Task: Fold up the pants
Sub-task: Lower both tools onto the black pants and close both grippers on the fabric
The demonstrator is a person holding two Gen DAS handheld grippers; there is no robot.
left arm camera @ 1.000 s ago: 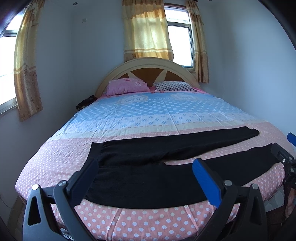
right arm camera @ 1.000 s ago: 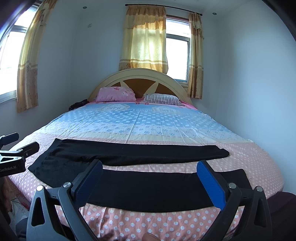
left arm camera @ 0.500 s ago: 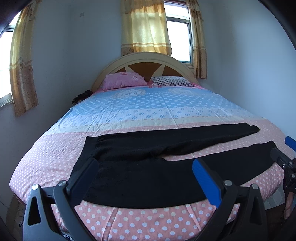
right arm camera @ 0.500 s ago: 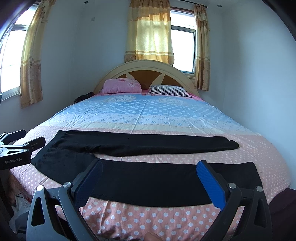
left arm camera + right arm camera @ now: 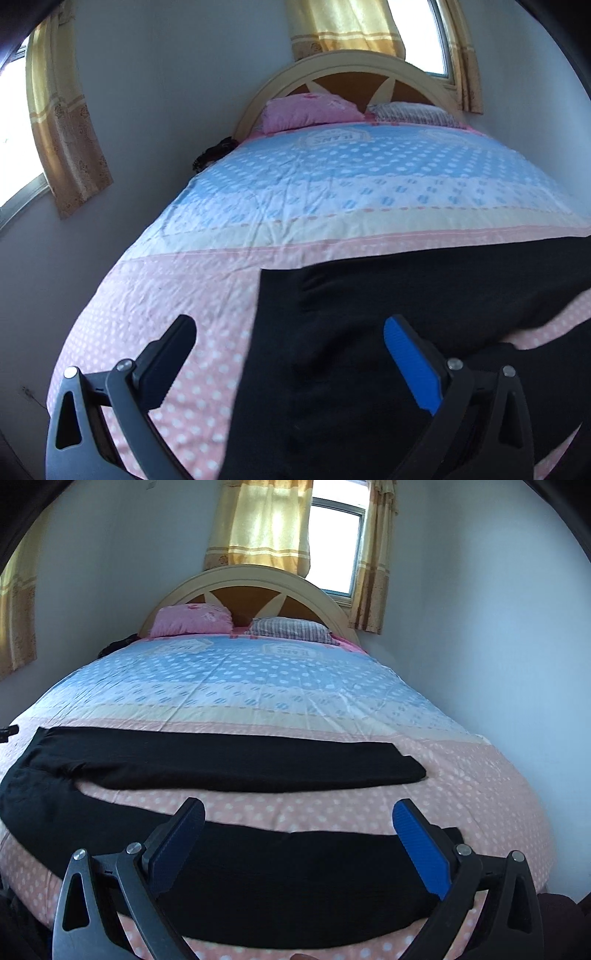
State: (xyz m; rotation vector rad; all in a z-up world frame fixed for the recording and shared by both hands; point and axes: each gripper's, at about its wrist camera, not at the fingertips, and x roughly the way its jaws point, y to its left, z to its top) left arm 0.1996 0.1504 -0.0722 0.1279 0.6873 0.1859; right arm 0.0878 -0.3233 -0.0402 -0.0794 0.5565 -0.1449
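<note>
So the black pants [image 5: 229,760] are laid flat across the foot of the bed [image 5: 258,686], on the pink dotted part of the sheet, waist end to the left and both legs running off to the right with a strip of sheet between them. Left tool [image 5: 288,354] is spread wide, holding nothing, sitting low over the waist end; its left finger [image 5: 166,354] is over bare sheet, the blue-padded one over the fabric. Right tool [image 5: 297,838] is also wide apart and empty, hanging just above the near leg close to the cuff end. Two pillows [image 5: 192,622] sit up by the headboard.
</note>
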